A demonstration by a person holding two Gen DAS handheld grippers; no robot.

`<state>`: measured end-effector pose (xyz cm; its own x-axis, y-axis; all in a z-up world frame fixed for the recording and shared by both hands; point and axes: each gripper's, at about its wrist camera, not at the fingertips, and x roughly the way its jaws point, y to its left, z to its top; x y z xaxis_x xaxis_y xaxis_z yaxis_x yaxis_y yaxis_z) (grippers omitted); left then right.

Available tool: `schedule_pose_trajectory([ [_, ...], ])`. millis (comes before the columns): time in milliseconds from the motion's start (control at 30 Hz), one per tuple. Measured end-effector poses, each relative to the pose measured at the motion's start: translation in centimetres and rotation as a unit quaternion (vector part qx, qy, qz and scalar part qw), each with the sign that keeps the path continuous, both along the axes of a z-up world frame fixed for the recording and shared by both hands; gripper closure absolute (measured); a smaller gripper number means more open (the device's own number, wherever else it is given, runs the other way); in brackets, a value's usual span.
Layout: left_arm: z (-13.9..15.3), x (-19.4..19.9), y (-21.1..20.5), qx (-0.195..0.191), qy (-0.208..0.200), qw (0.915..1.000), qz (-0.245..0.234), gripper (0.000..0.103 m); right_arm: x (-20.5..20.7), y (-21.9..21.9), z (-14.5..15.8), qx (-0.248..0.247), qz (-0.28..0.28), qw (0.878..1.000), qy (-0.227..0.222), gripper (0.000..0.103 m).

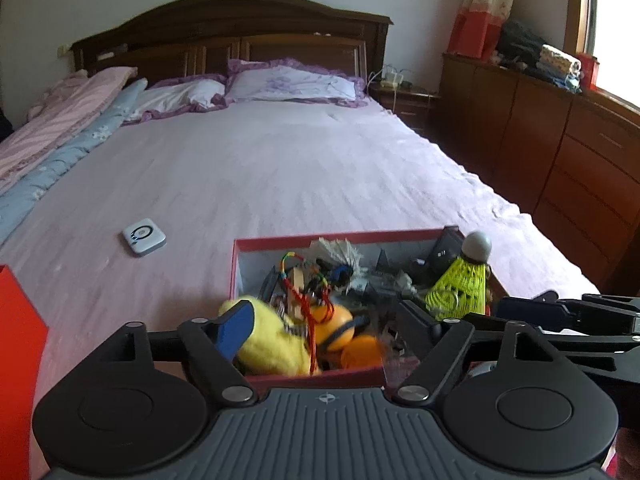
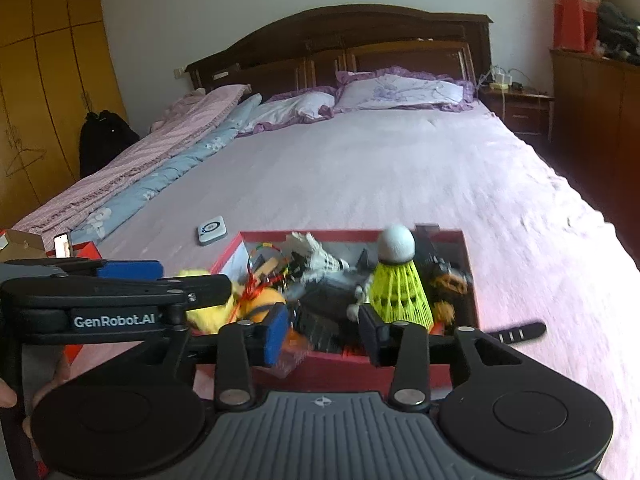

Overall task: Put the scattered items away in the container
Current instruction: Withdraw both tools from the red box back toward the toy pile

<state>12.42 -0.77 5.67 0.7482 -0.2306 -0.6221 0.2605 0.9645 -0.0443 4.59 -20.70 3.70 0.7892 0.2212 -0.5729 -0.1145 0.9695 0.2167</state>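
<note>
Container: the red box (image 1: 304, 380) sits on the bed (image 1: 280, 168) at 6 o'clock in both wrist views, directly ahead of my two tools, already heaped with items.
Left gripper (image 1: 324, 328): I read the jaws as wide apart, holding nothing; the fingers straddle the near end of the box over a yellow plush toy (image 1: 268, 344).
Right gripper (image 2: 324, 334): jaws also apart and empty, poised at the near wall of the box.
Remaining item: a small white device (image 1: 143, 237) lies flat on the sheet at 9 o'clock from the box, well apart from it. I judge it the last loose piece on this side.
Device axis: squarish with rounded corners, so no strong long axis; its corners sit diagonal to the box walls, printed ring facing up.
Box axis: long side runs 9 to 3 o'clock across the left view.
Black strap (image 2: 520, 331): pokes out at 3 o'clock beside the box; I cannot tell whether it hangs from inside or lies outside.
Risk one: the green shuttlecock (image 1: 460, 286) stands cork-up against the right rim; a bump would tip it out.
Risk two: the flat device on soft bedding may sink or slide under the fingers, causing a missed grasp.
Risk three: both tools crowd the box and could collide.
</note>
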Motion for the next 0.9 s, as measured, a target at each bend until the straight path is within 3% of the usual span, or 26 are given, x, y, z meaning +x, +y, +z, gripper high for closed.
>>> schedule_pose_trajectory([
  [100,-0.4,-1.4,0.1,-0.001,0.005,1.0,0.007,0.016,-1.9,-0.3,-0.6,0.002,-0.006,1.0,0.007,0.056],
  [500,-1.5,-4.8,-0.3,0.006,0.037,0.9992,0.012,0.012,-7.1,-1.0,-3.1,0.013,-0.023,0.999,0.045,0.047],
  [900,-1.4,-7.0,-0.2,0.004,0.037,0.9991,0.017,0.01,-9.6,-0.3,-3.1,-0.003,-0.015,0.999,0.049,0.041],
])
